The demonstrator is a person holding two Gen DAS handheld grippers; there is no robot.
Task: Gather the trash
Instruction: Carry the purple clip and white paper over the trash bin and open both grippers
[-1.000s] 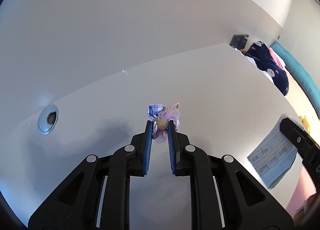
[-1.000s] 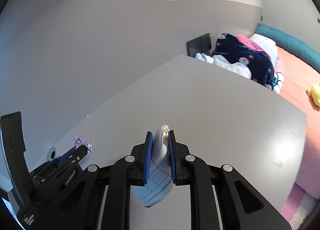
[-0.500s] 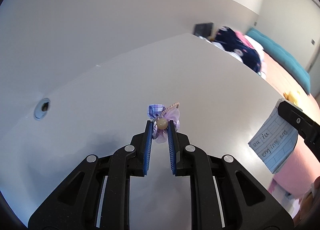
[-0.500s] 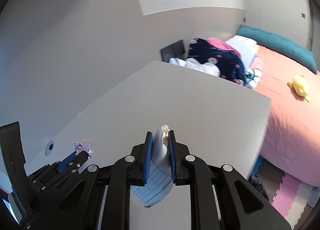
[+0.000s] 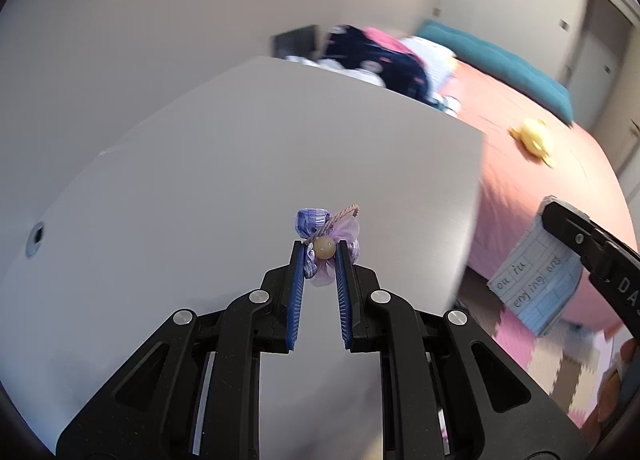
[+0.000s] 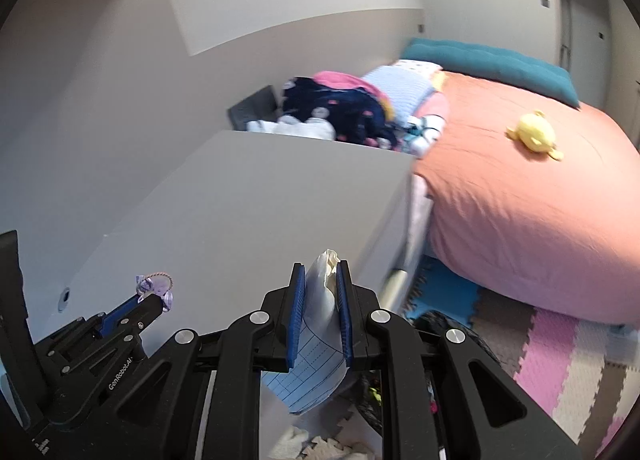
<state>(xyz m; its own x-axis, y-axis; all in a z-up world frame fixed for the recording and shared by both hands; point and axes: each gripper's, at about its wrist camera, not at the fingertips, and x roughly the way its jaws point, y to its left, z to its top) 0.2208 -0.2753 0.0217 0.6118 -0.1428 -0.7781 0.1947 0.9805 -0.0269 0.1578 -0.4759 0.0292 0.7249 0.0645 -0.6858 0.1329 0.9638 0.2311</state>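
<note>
Salmon-orange bedding covers the large bed (image 6: 520, 211) at the right of the room, with a teal cushion (image 6: 488, 59) along its far edge and a small yellow plush toy (image 6: 534, 135) lying on top. White flat-topped desk (image 5: 260, 163) fills the left and centre of both views; a heap of navy, pink and white clothing (image 6: 340, 107) sits just past its far end. Pink and grey foam floor tiles (image 6: 560, 348) lie below the bed.

Right gripper (image 6: 320, 280) is off the desk's near right corner, above the floor, jaws clamped on a folded sheet of blue-lined white paper (image 6: 316, 340) that hangs down between and below the blue pads. Handwriting shows on the sheet in the left wrist view.

Left gripper (image 5: 320, 256) is held above the desk surface, jaws pinched on a small purple ribbon bow with a cream bead (image 5: 326, 244), seated at the fingertips and clear of the desk.
</note>
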